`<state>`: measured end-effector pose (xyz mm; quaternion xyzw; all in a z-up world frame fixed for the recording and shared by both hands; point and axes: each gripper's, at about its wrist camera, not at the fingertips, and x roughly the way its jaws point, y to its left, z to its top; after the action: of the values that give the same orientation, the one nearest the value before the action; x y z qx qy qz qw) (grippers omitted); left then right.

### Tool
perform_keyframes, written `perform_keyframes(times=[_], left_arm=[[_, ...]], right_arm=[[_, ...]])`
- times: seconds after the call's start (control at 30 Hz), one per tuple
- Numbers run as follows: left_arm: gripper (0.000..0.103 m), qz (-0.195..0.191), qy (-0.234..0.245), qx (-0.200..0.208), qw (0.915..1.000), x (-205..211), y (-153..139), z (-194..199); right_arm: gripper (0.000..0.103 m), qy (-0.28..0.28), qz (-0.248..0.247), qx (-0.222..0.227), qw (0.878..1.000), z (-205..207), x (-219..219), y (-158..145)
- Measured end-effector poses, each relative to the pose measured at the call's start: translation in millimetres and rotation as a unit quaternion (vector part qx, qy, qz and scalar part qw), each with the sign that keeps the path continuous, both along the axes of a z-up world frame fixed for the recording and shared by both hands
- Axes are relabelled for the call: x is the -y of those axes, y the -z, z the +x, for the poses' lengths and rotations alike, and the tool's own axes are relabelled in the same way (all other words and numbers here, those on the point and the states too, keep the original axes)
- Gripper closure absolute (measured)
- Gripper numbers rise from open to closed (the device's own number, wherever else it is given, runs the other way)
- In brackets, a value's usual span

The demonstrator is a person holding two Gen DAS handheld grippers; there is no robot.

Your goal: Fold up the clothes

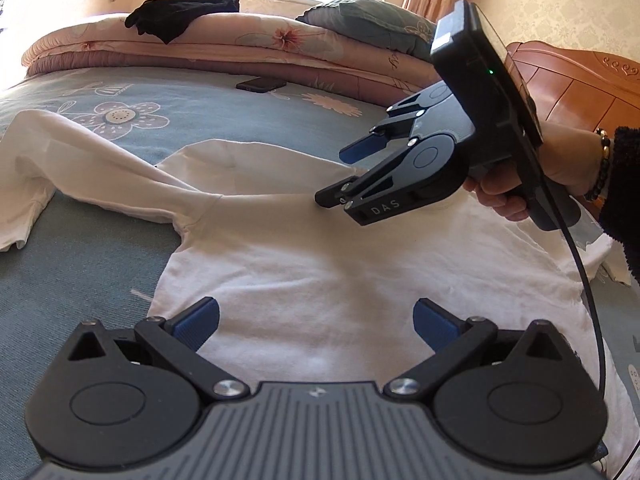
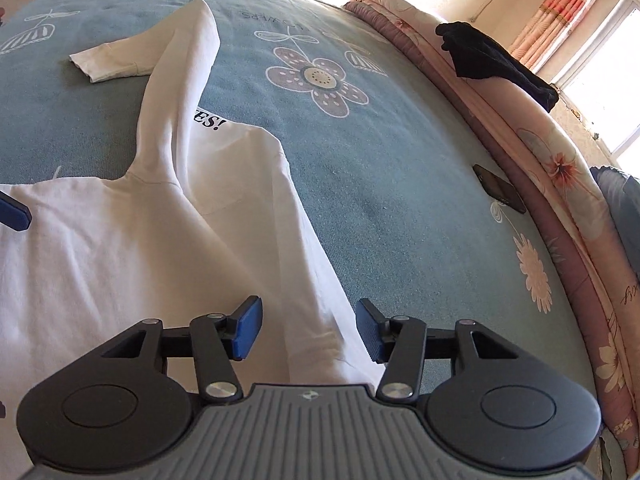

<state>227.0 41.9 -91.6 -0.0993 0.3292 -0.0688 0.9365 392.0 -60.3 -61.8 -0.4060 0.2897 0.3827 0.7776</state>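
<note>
A white long-sleeved shirt (image 1: 320,248) lies spread on the blue flowered bedsheet (image 1: 80,280), print side down. One sleeve (image 1: 80,168) stretches away to the left and bends back at the cuff. My left gripper (image 1: 316,320) is open just above the shirt's body, with nothing between its fingers. My right gripper (image 1: 346,172), held by a hand, hovers open over the shirt near the sleeve seam. In the right wrist view the right gripper (image 2: 308,328) is open over the shirt's (image 2: 120,240) side edge. Black letters "ES!" (image 2: 208,122) peek out beside the sleeve (image 2: 176,80).
A folded pink floral quilt (image 1: 240,48) runs along the bed's far side, with a black garment (image 1: 180,16) on it and a grey pillow (image 1: 372,20) beside it. A black phone (image 1: 261,85) lies on the sheet near the quilt. A wooden headboard (image 1: 580,84) stands at right.
</note>
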Motion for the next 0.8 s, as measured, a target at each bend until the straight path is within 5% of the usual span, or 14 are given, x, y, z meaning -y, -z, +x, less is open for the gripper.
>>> perform_keyframes(times=[0.1,0.27,0.57,0.8], left_arm=[[0.001,-0.012,-0.004,-0.002,0.9999,-5.8,2.8,2.5],[0.001,-0.021,-0.002,0.000,0.9998,-10.4,7.0,3.5],[0.001,-0.023,0.001,0.002,0.9997,-10.9,8.8,2.1],[0.001,-0.020,0.003,0.002,0.9998,-10.2,9.1,1.7]], right_arm=[[0.056,0.005,-0.008,-0.019,1.000,7.2,-0.6,0.1],[0.089,0.026,-0.022,-0.001,0.999,16.7,-2.7,0.7],[0.094,0.063,-0.039,0.092,0.993,39.1,-20.0,9.4],[0.094,0.093,-0.046,0.099,0.990,58.6,-26.6,24.8]])
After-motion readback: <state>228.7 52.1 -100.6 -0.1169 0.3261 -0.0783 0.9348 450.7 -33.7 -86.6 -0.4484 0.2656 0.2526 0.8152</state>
